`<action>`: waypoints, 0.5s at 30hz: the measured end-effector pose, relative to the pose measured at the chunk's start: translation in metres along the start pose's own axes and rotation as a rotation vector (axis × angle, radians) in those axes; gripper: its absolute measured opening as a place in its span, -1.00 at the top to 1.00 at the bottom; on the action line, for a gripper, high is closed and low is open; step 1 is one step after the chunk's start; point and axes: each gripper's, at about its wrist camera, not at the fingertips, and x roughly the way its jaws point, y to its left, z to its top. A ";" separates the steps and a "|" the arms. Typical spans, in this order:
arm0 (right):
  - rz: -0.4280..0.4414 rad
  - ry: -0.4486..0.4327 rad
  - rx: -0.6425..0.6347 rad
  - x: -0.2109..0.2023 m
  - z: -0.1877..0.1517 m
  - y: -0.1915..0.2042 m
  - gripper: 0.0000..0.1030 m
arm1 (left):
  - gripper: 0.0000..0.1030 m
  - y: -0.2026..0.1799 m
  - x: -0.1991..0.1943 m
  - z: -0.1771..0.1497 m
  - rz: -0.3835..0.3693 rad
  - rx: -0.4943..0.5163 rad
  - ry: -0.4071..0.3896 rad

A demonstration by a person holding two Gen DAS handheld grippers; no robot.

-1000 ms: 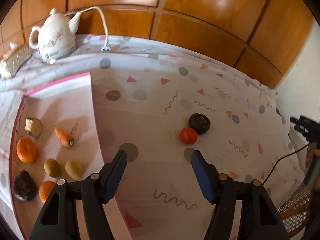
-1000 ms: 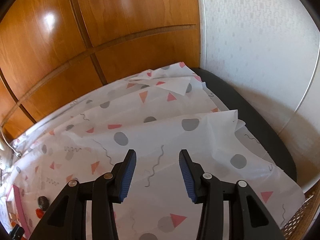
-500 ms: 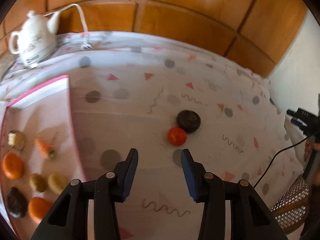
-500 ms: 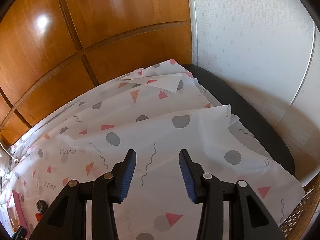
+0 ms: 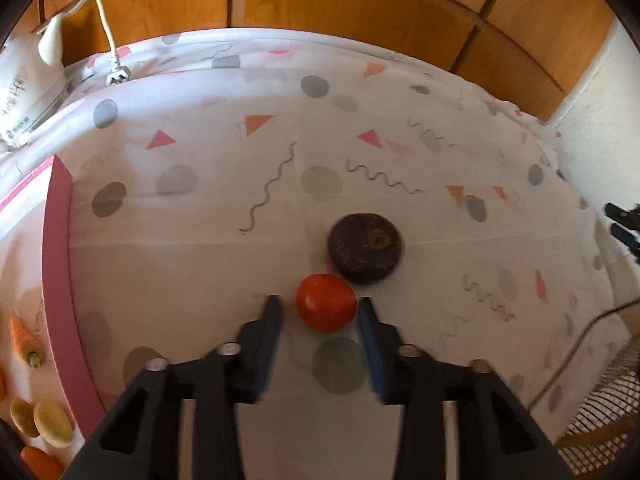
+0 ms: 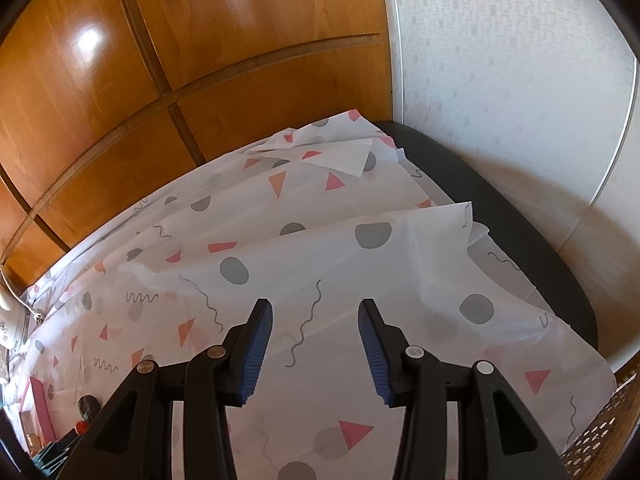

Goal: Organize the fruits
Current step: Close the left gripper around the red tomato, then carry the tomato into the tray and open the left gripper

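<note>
A worktop (image 6: 520,240) with a dark bare edge carries a white tablecloth (image 5: 200,264) printed with grey dots, pink triangles and squiggles. It runs back to a wall of glossy wood panels (image 5: 360,4), which meets a white textured wall (image 6: 500,60) at the room's corner.

In the left wrist view, a white electric kettle (image 5: 24,92) sits at 10 o'clock, with its cord and plug (image 5: 118,74) beside it. At 8 o'clock a pink-edged tray (image 5: 60,300) holds a carrot (image 5: 24,338) and two potatoes (image 5: 40,420); orange pieces show blurred at the rim. The left gripper (image 5: 318,304) points down at a red tomato (image 5: 326,308) near the middle of the cloth. Its fingers (image 5: 268,332) have just been closing, with the tomato between the tips. A sliver of cloth shows on the left side, so they are not yet clenched on it. A dark brown round fruit (image 5: 366,254) touches the tomato at its 1 o'clock. The other gripper's tip peeks in at 3 o'clock, and a black cable (image 5: 580,344) and wicker chair (image 5: 608,420) sit at 4 o'clock.

Only the right wrist view shows the cloth's folded far corner and the bare worktop edge. The tray, tomato and dark fruit are tiny at 8 o'clock. The right gripper (image 6: 316,312) hangs over bare cloth, fingers (image 6: 256,344) released.
</note>
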 end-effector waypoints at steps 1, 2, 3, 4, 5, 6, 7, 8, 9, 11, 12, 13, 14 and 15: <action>0.000 0.000 0.000 0.000 0.000 0.000 0.12 | 0.44 0.001 -0.001 0.000 -0.009 -0.003 -0.007; 0.000 0.000 -0.001 0.000 0.000 0.000 0.12 | 0.44 0.002 -0.002 -0.001 -0.026 -0.015 -0.006; 0.001 -0.001 -0.001 0.000 0.000 0.000 0.12 | 0.44 0.004 -0.004 -0.003 -0.032 -0.023 -0.007; 0.003 -0.001 -0.003 0.000 0.000 0.001 0.12 | 0.44 0.006 -0.007 -0.005 -0.023 -0.019 -0.013; 0.002 -0.001 -0.008 0.000 0.000 0.001 0.12 | 0.44 0.007 -0.008 -0.007 -0.019 -0.016 -0.016; 0.002 0.001 -0.014 0.000 -0.001 0.003 0.12 | 0.44 0.010 -0.010 -0.010 -0.014 -0.021 -0.018; 0.005 0.004 -0.018 0.001 -0.001 0.003 0.12 | 0.44 0.014 -0.012 -0.013 -0.014 -0.034 -0.016; 0.008 0.010 -0.027 0.002 -0.001 0.005 0.12 | 0.44 0.017 -0.014 -0.016 -0.015 -0.045 -0.017; 0.010 0.017 -0.035 0.003 -0.002 0.006 0.12 | 0.44 0.018 -0.017 -0.019 -0.008 -0.048 -0.021; 0.016 0.034 -0.053 0.006 -0.004 0.010 0.12 | 0.44 0.021 -0.024 -0.023 0.006 -0.052 -0.035; 0.022 0.043 -0.065 0.007 -0.004 0.013 0.12 | 0.44 0.024 -0.028 -0.026 0.007 -0.060 -0.042; 0.023 0.047 -0.072 0.008 -0.005 0.014 0.12 | 0.44 0.026 -0.032 -0.028 0.010 -0.071 -0.049; 0.020 0.053 -0.079 0.009 -0.006 0.015 0.12 | 0.44 0.030 -0.037 -0.030 0.013 -0.083 -0.059; 0.015 0.058 -0.083 0.010 -0.006 0.016 0.12 | 0.44 0.033 -0.043 -0.031 0.014 -0.092 -0.071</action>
